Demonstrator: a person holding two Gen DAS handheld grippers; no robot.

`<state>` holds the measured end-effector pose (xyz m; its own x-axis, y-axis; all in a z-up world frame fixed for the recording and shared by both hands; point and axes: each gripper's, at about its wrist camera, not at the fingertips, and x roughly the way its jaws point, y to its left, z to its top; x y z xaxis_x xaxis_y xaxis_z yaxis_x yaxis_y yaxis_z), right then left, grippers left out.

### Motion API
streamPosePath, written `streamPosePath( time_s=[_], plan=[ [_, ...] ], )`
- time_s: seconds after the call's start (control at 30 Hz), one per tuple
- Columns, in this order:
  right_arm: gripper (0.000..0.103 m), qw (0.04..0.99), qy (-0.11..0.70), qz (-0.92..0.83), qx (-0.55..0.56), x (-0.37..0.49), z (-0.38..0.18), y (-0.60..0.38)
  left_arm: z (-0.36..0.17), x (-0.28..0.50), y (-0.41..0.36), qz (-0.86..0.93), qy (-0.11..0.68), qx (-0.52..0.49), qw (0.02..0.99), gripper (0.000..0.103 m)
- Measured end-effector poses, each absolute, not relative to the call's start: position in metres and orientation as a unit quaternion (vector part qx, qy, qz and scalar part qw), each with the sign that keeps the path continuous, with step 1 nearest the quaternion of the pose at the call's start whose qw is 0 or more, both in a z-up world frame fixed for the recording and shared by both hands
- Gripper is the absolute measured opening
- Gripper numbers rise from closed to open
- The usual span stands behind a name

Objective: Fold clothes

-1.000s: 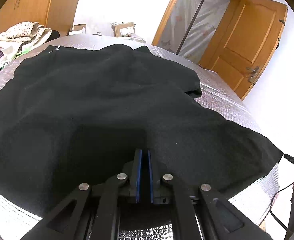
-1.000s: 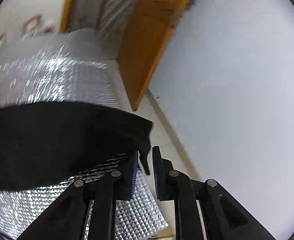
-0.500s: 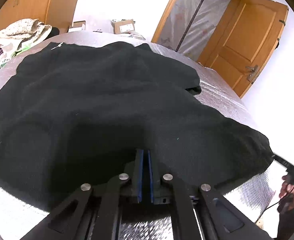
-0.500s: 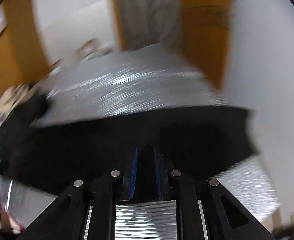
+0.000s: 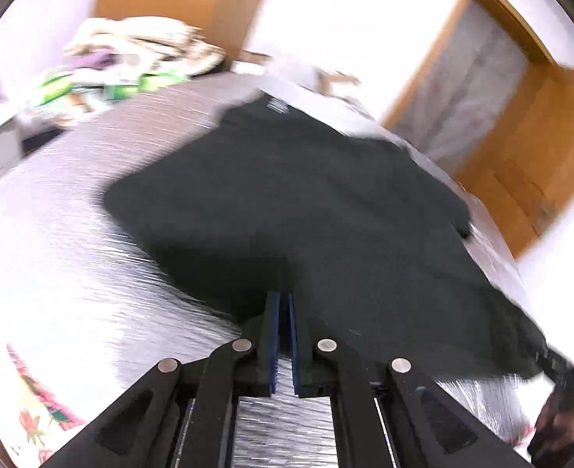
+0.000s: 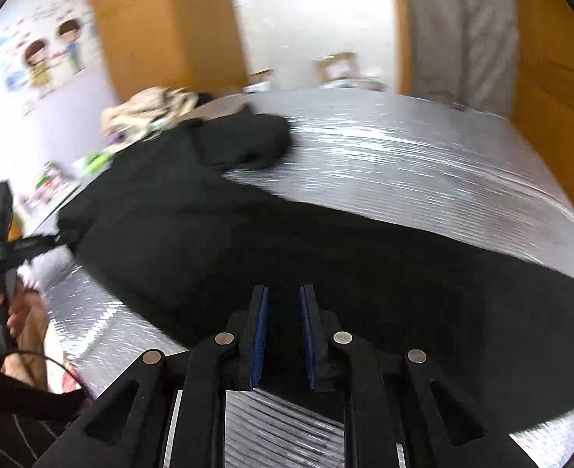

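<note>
At the near edge of the silver quilted surface [image 5: 53, 257], the hem of the black garment [image 5: 325, 210] is pinched in the left gripper [image 5: 283, 312], whose jaws are almost fully closed on it. The right gripper [image 6: 283, 312] is set at the same hem, jaws partly apart with cloth between them; whether the pads press on it cannot be told. The garment is spread toward the far edge, one sleeve bunched there. For a clean fold, both hem points should probably be carried level and together, with the cloth kept taut.
</note>
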<state>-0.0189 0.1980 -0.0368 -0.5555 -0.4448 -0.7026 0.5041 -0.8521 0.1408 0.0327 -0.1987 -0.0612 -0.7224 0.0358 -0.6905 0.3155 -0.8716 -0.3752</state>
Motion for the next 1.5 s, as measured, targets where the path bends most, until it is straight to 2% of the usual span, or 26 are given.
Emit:
streamPosePath(
  time_s=[0.2, 0.37, 0.57, 0.83, 0.93, 1.03, 1.3, 1.5],
  plan=[
    [0.031, 0.334, 0.096, -0.842, 0.413, -0.018, -0.052, 0.158, -0.055, 0.049, -0.237, -0.889, 0.269, 0.338, 0.150, 0.005],
    [0.031, 0.351, 0.114, -0.837, 0.403, -0.009, -0.048, 0.157, -0.056, 0.052, -0.259, -0.878, 0.303, 0.322, 0.186, 0.005],
    [0.031, 0.355, 0.114, -0.836, 0.402, -0.003, -0.046, 0.157, -0.066, 0.041, -0.272, -0.857, 0.376, 0.321, 0.145, 0.013],
    [0.031, 0.356, 0.115, -0.836, 0.401, 0.000, -0.043, 0.161, -0.075, 0.030, -0.277, -0.847, 0.401, 0.320, 0.140, 0.015],
    [0.031, 0.353, 0.114, -0.838, 0.401, -0.002, -0.042, 0.162, -0.073, 0.024, -0.277, -0.852, 0.385, 0.320, 0.152, 0.006],
    [0.031, 0.346, 0.109, -0.841, 0.401, -0.005, -0.042, 0.165, -0.068, 0.023, -0.277, -0.863, 0.353, 0.312, 0.183, 0.004],
    [0.031, 0.318, 0.082, -0.849, 0.413, -0.020, -0.040, 0.173, -0.069, 0.051, -0.301, -0.853, 0.337, 0.307, 0.254, 0.004],
    [0.031, 0.318, 0.065, -0.844, 0.427, -0.034, -0.044, 0.171, -0.069, 0.064, -0.303, -0.852, 0.337, 0.319, 0.242, 0.005]
  ],
)
